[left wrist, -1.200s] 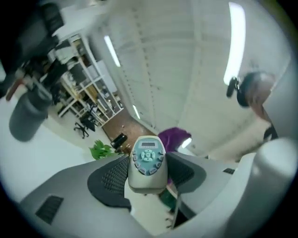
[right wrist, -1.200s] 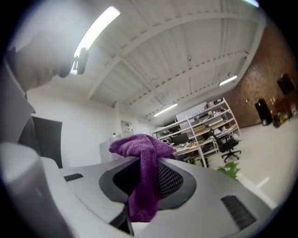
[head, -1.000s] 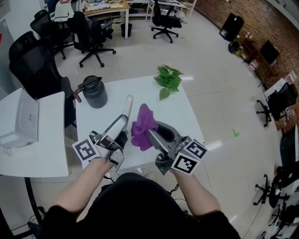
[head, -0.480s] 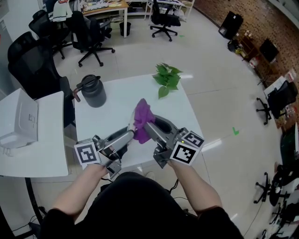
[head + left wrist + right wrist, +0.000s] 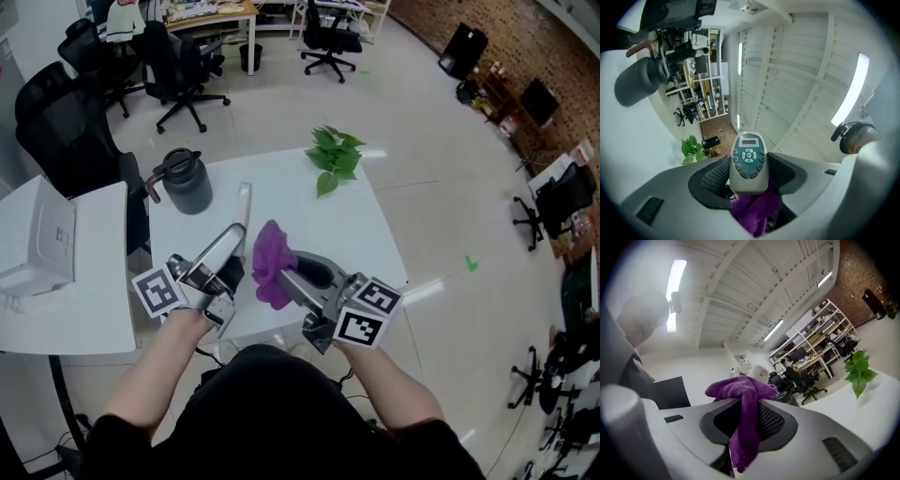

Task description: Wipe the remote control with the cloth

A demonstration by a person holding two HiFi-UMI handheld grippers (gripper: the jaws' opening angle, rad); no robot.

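The left gripper (image 5: 228,258) has its jaws set fairly wide and closed on the butt end of the remote control (image 5: 242,208). The remote sticks out toward 12 o'clock above the near half of the white table (image 5: 366,225), clear of its surface. In the left gripper view the button face (image 5: 749,161) points at the camera, with the pads bearing on the two long side edges. That looks like the right hold: the remote appears to be a light, rigid plastic shell with smooth, likely slippery sides, and a grip on the edges keeps the keys and small screen free for wiping. With most of its length beyond the jaws, hard pressure near the far tip would probably lever it loose, so strokes should be light and run along its length. The right gripper (image 5: 286,277) has its jaws narrowed onto the purple cloth (image 5: 270,262). The cloth is pinched near its middle, so a soft wad bunches past the tips and a tail hangs down (image 5: 743,427). It looks like limp, light terry that should mould to the buttons. The wad sits at 3 o'clock of the remote's lower end, just beside it, and whether they touch cannot be told.
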